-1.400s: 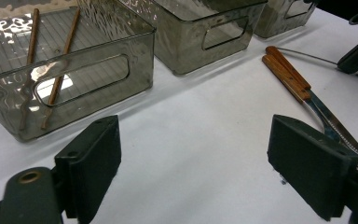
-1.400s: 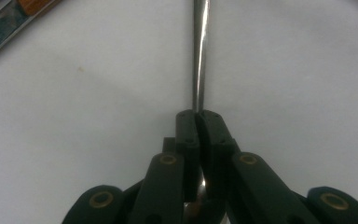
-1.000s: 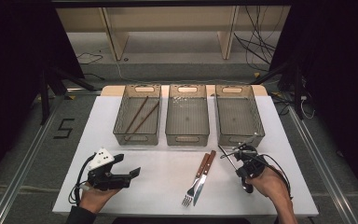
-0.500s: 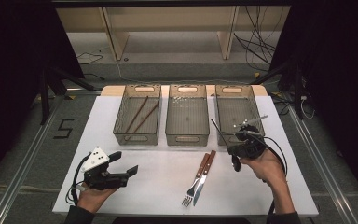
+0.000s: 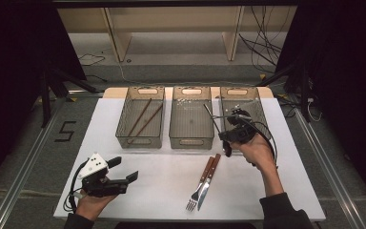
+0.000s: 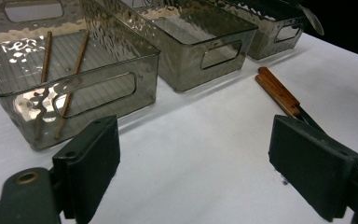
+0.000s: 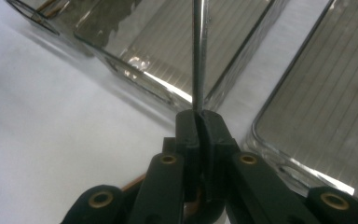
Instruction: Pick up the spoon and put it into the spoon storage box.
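Spoon (image 7: 199, 56) clamped in right tool (image 7: 198, 116); left tool (image 6: 196, 172) gapes; three bins (image 5: 190, 136)

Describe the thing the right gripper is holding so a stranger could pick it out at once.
Start at the three clear bins along the table's far edge. The right gripper hangs at the near end of the rightmost one, shut on a spoon. Unlike the wooden-handled fork and knife lying flat on the table, it is all metal, thin, and held in the air.
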Tool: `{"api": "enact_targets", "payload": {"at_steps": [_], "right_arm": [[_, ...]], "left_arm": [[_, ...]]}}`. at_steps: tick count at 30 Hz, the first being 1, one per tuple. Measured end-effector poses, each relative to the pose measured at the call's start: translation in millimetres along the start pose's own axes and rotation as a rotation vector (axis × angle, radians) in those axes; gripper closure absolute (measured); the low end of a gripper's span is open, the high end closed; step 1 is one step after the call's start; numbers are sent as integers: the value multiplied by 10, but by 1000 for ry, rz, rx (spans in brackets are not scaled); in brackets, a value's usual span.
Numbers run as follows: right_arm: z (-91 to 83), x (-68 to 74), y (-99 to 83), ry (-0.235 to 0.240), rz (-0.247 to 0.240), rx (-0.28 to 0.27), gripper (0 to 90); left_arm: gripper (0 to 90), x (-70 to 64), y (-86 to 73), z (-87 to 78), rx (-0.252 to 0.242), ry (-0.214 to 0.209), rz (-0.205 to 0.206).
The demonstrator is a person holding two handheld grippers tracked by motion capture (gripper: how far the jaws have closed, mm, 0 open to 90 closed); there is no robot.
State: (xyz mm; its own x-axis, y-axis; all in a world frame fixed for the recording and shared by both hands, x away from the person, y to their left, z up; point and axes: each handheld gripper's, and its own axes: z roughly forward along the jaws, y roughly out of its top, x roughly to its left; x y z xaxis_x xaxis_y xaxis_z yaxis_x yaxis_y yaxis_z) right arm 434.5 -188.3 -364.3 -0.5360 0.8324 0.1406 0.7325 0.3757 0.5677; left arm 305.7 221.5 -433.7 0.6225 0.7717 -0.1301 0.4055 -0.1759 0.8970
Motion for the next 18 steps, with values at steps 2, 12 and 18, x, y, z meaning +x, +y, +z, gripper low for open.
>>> {"api": "enact_targets", "payload": {"at_steps": [2,12,18], "right_arm": [[15,10,51,-3,0,-5,867],[94,48,253,7,-3,-26,867],[155,64,389,20,3,-39,867]], "left_arm": [[160,-2,-4,-2,-1,0,-2],[159,5,-8,8,-3,1,-1],[159,7,-13,14,-4,3,0]]}}
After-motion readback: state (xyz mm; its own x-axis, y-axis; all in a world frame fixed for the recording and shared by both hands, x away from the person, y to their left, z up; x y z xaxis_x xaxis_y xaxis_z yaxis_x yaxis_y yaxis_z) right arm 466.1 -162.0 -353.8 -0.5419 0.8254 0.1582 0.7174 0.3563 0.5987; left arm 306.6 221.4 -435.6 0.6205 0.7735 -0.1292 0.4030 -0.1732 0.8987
